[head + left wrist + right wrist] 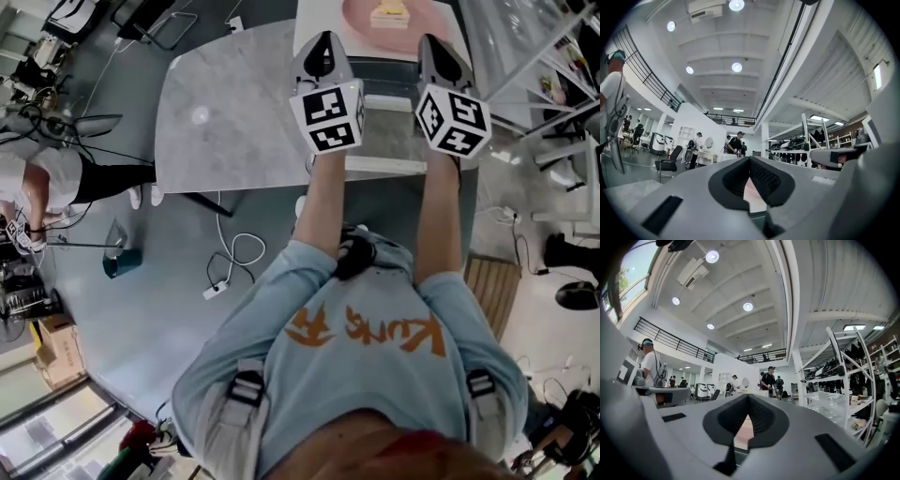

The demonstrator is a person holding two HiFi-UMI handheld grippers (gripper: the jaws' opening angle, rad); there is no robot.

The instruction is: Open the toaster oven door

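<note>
Operator is standing at the marble counter (234,112), holding both tools out level at arm's length, side by side, marker cubes facing up toward the head camera. Left tool (323,42) is showing its dark pads (764,180) pressed together at the tips, nothing between them. Right tool (441,47) is reading the same: pads (761,420) meeting, nothing gripped. Both tools are hanging in the air over the toaster oven (315,14), touching nothing. Toaster oven is sitting at the far edge of the counter, its white top partly covered by the tools, and is carrying a pink plate (422,28) with a small slice of food on it. Flat panel with a white front edge (384,166) is lying between the two forearms, reaching from the oven toward the operator; it looks like the door folded down, not certain. Gripper views are looking out into a high hall: ceiling lights (736,67), white shelving (843,380), several people standing far off
</note>
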